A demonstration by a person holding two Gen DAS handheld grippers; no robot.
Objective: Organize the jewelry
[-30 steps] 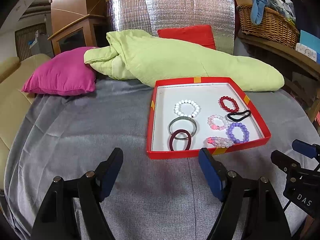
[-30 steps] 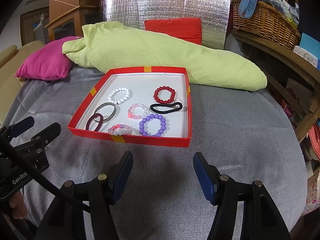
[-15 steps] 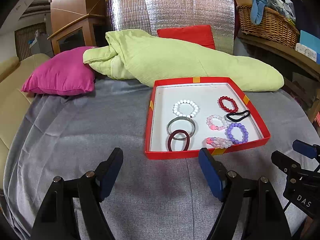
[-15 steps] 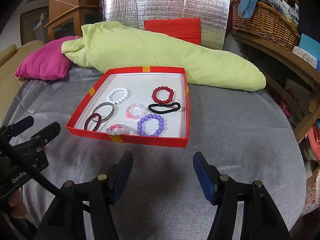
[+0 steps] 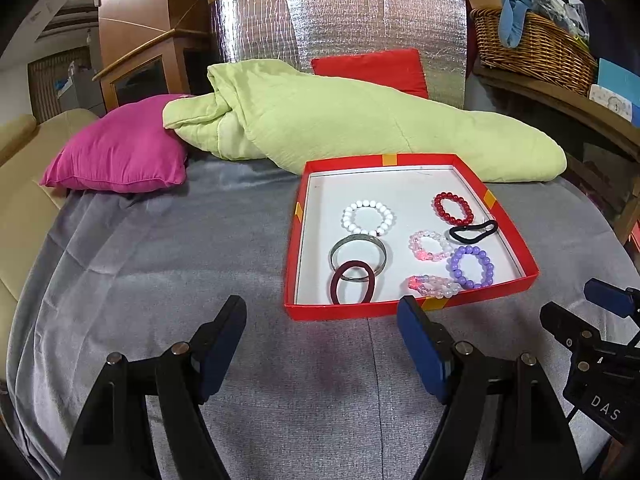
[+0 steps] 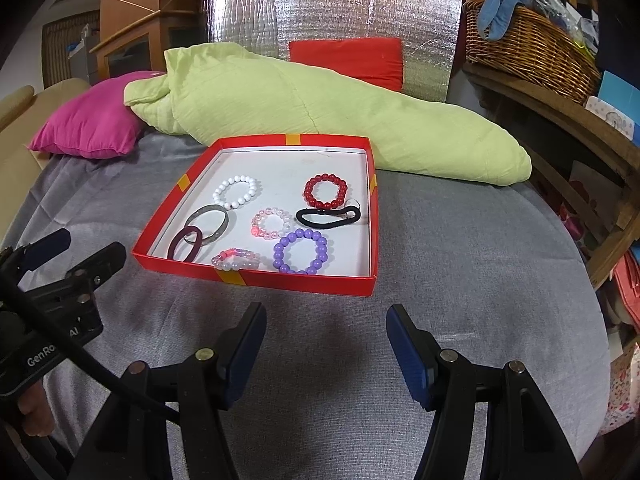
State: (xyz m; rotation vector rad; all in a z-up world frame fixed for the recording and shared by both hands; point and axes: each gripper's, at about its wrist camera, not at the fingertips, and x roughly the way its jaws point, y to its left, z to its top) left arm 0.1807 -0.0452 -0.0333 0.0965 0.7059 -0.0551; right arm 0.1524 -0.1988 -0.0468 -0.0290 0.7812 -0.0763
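Drift only, from the left wrist view: red tray sitting a shade nearer and further left than a second ago, on the gray cover, with nothing inside it displaced. White bead bracelet, metal bangle overlapped by the maroon hair tie, red bead bracelet, black hair tie and purple bead bracelet all lying flat inside, two pinkish bracelets among them. For the task, no gain and no loss: every piece in the tray, fitting either a finished tidy-up or a lot yet to be sorted. Left gripper spread wide, gripping nothing, hovering just short of the tray's near wall without touching it. Same story from the right wrist view: tray a little closer than half a second ago, contents unmoved. Right gripper likewise wide apart and empty, poised above bare cover near the tray's front edge, with the left gripper's tips showing at the left border, also parted.
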